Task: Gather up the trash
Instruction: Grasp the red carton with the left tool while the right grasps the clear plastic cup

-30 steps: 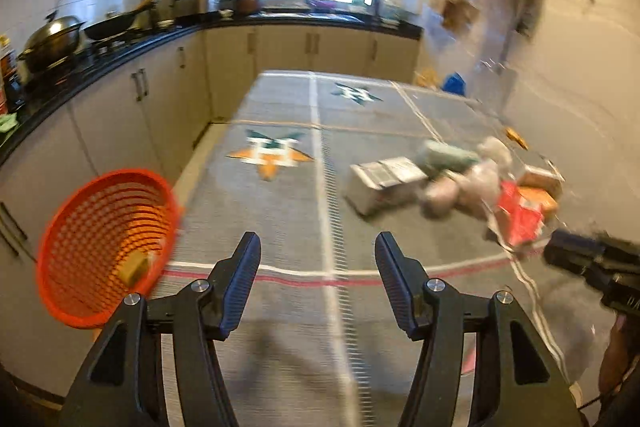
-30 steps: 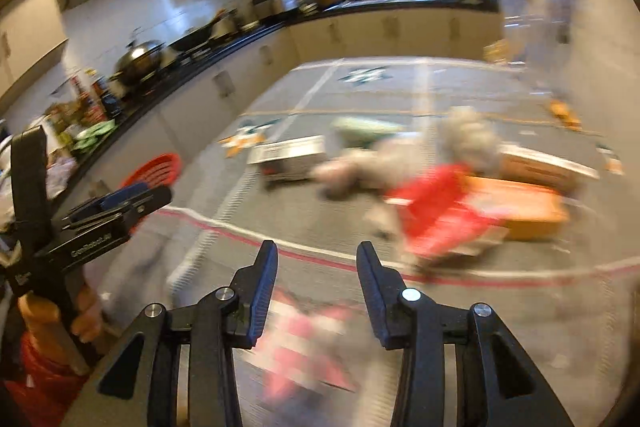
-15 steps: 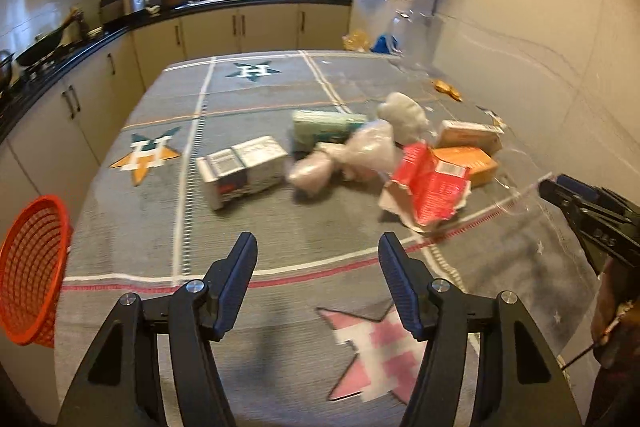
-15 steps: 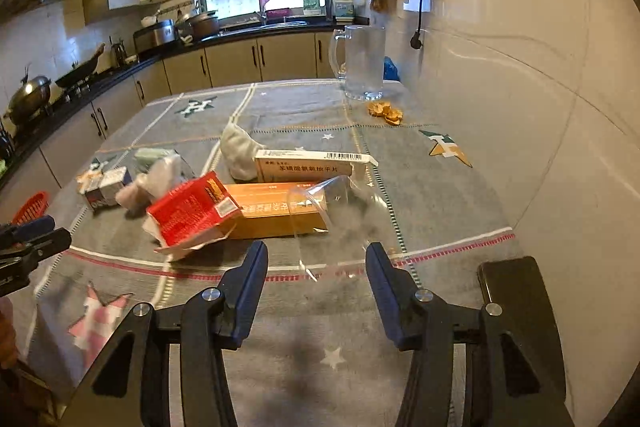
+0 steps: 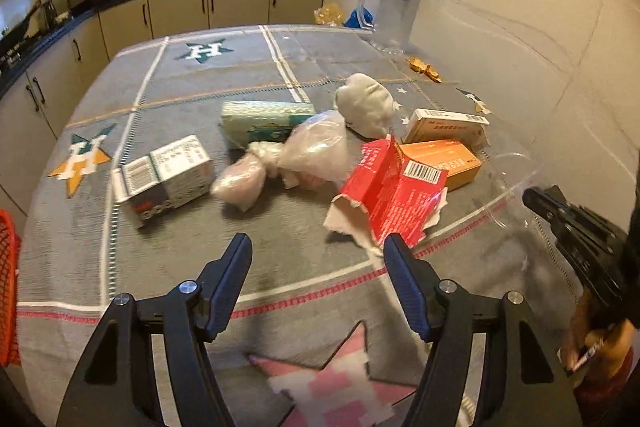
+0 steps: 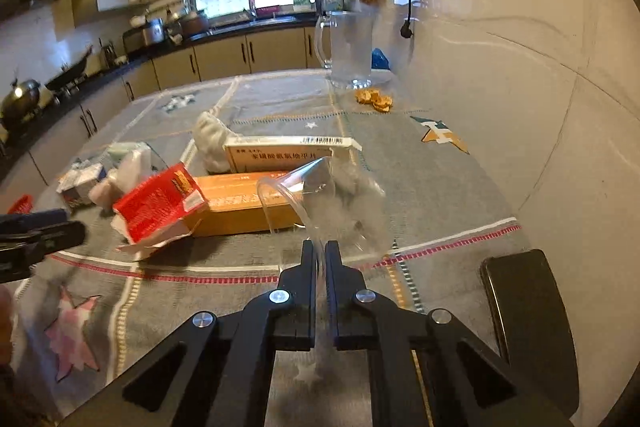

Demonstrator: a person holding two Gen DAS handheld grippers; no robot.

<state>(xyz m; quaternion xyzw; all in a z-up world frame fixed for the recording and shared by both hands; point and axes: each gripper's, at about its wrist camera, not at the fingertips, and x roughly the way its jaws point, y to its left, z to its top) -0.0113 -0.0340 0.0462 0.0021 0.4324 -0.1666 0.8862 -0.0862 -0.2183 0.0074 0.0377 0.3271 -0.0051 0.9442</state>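
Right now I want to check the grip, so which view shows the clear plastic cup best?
The right wrist view: the clear plastic cup fills the centre, its rim pinched in the right hand-held gripper. The left wrist view shows only a faint outline of it at the right edge, ahead of that gripper.

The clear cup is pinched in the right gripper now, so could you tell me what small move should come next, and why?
Probably lift the clear cup and carry it left toward the orange basket. The right gripper is shut on its wall, the cup lies tilted against the orange box, and the basket sits off the table's left edge. The left gripper is open and empty.
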